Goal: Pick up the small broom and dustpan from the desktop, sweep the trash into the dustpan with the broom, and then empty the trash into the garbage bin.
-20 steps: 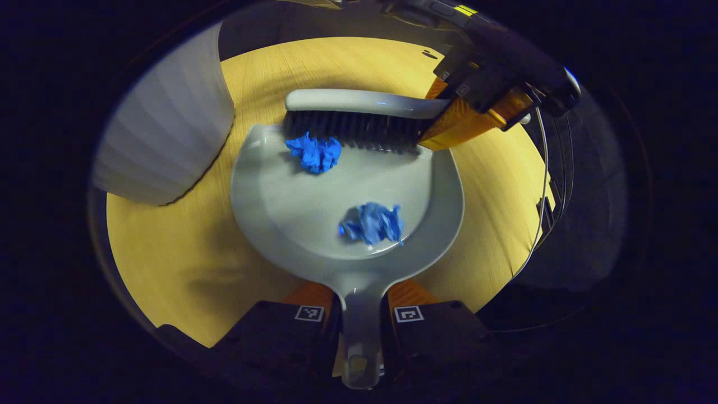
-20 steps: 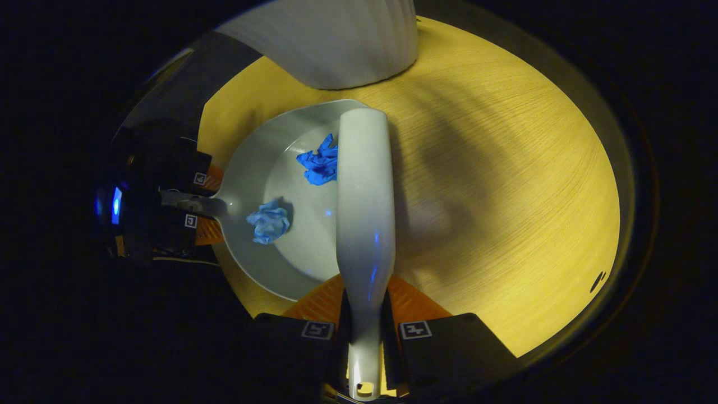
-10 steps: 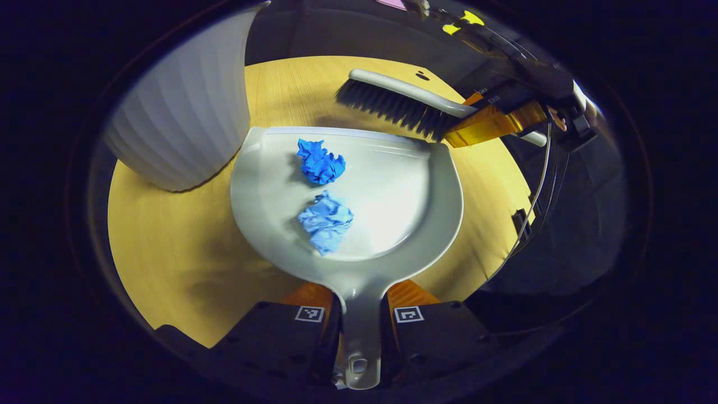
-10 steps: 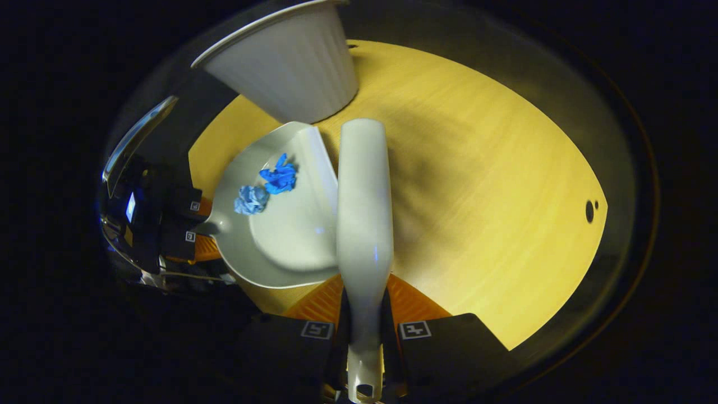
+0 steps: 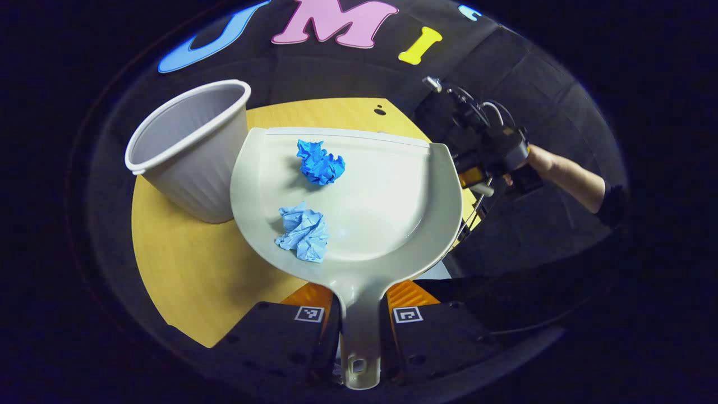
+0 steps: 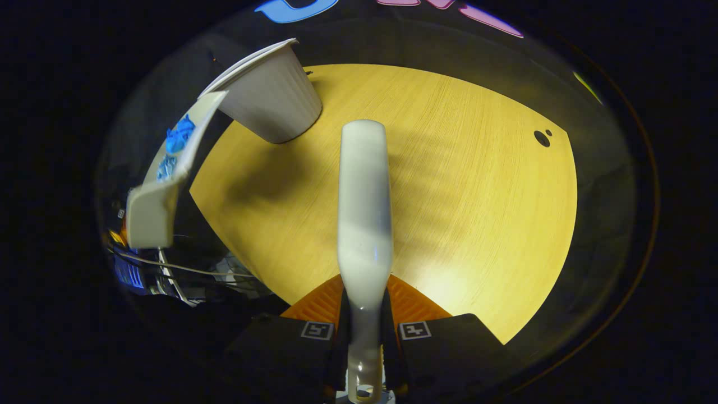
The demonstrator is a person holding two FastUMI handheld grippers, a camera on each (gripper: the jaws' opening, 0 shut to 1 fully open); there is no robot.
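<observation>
The left gripper [image 5: 359, 314] is clamped on the handle of the grey dustpan [image 5: 392, 224], both fingers pressing its sides. In the left gripper view the pan is lifted clear of the round wooden tabletop [image 5: 185, 269], and two crumpled paper balls lie in it: a deep blue one [image 5: 320, 163] near the far lip and a paler blue one [image 5: 303, 233] nearer the handle. The white ribbed garbage bin [image 5: 188, 148] stands upright on the table just left of the pan, its open mouth visible.

The right gripper [image 6: 366, 320] is closed on the handle of the small broom [image 6: 364, 207], whose pale back runs straight away from the camera above the table. In the right gripper view the dustpan appears at the far left, raised and tilted, beside the bin.

The tabletop is light wood grain with a small dark hole [image 6: 542, 138] near its far right edge. Dark cloth walls the booth behind it. In the left gripper view a bare forearm [image 5: 566, 177] and dark sleeve reach in from the right.
</observation>
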